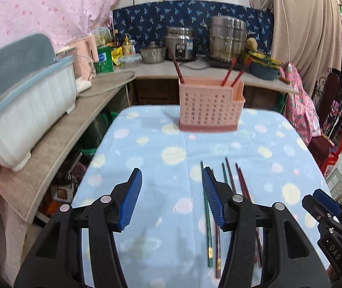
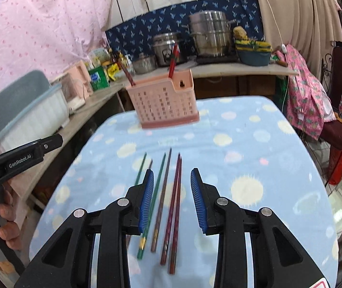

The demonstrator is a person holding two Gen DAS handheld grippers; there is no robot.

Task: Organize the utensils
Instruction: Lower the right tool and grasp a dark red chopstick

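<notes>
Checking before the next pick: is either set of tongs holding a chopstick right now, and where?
Neither. Left tongs and right tongs stand open above the loose chopsticks on the tablecloth.

Both tongs [image 1: 172, 198] [image 2: 172, 200] parted, angled downward, empty

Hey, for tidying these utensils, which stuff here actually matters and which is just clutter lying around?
Belongs to the job:
- loose chopsticks lying on the blue cloth
- pink utensil holder, chopsticks already standing in it
- left claw and right claw, both open

Just lying about:
- steel pots on the counter
- dish rack
- bottles and boxes
</notes>
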